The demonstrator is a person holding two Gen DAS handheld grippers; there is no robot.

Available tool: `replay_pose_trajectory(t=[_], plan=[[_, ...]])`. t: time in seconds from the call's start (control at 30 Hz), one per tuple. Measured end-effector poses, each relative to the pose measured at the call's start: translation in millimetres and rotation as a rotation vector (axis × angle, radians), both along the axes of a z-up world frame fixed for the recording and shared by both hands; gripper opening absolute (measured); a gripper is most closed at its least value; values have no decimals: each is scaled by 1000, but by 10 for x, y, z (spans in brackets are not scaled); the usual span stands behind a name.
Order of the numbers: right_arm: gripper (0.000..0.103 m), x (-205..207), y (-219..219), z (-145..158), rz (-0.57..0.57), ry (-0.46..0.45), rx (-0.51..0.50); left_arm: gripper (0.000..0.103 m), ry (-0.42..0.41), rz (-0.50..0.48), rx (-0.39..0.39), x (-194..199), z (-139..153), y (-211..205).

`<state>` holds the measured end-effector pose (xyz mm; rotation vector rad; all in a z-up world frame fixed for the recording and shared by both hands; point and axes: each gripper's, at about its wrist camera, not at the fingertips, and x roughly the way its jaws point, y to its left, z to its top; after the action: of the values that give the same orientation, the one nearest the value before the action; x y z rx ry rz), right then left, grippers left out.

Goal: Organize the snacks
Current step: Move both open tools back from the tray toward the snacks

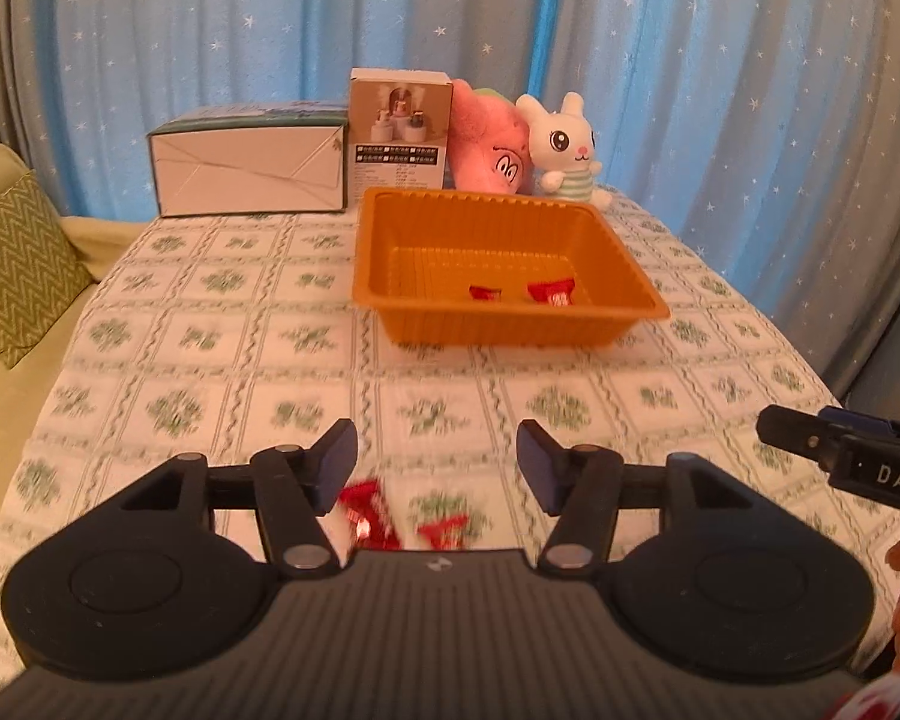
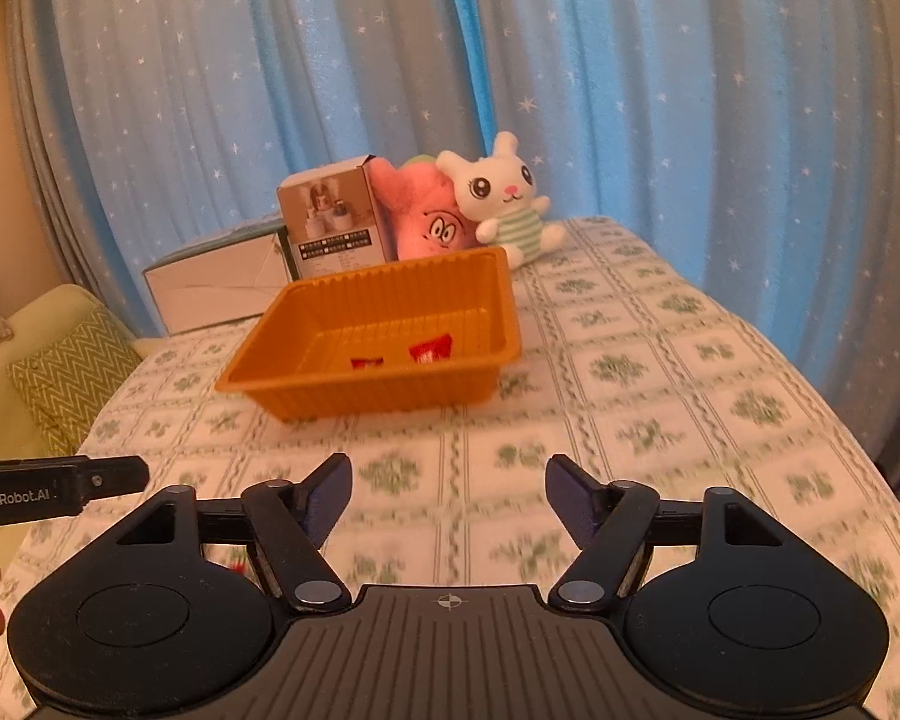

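Left claw (image 1: 437, 450) spread wide, nothing between fingers, hovering over near part of the bench (image 1: 240, 324) w/ green-patterned cloth. Two red-wrapped snacks (image 1: 371, 517) lie on the cloth just under/behind the left claw, side by side, near the bench's front edge; partly hidden by the gripper body, blurred. Right claw (image 2: 448, 489) also wide apart, empty, above the cloth at the near right part of the bench; its tip shows at the right edge of left wrist view. Orange tray (image 1: 384, 276) sits mid-bench toward the far edge, w/ two more red snacks inside (image 1: 551, 291) near its front wall, apart from each other. Behind tray along far edge: white flat box (image 1: 249, 168) at far-left corner, taller printed box (image 1: 399, 132) just beside it, pink plush (image 1: 486, 144) and white bunny plush (image 1: 561, 141) touching. Blue star curtain (image 1: 210, 30) behind; green sofa w/ zigzag cushion (image 1: 12, 258) left of bench.
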<state>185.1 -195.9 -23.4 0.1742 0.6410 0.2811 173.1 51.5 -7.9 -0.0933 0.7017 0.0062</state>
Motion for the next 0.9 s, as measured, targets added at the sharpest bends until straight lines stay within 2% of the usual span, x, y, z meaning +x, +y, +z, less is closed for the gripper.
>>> replay_pose_trajectory(t=[0.27, 0.47, 0.77, 0.9], plan=[[73, -626, -79, -40, 10, 66, 2, 55, 29, -44, 7, -632, -58, -65], [73, -899, -41, -148, 28, 112, -22, 55, 65, -118, 27, -884, -152, -82], [73, -945, -24, -220, 29, 132, -28, 54, 154, -307, 112, -836, -449, -100], [73, -892, 3, -282, 36, 149, -36, 52, 167, -406, 165, -729, -569, -160]])
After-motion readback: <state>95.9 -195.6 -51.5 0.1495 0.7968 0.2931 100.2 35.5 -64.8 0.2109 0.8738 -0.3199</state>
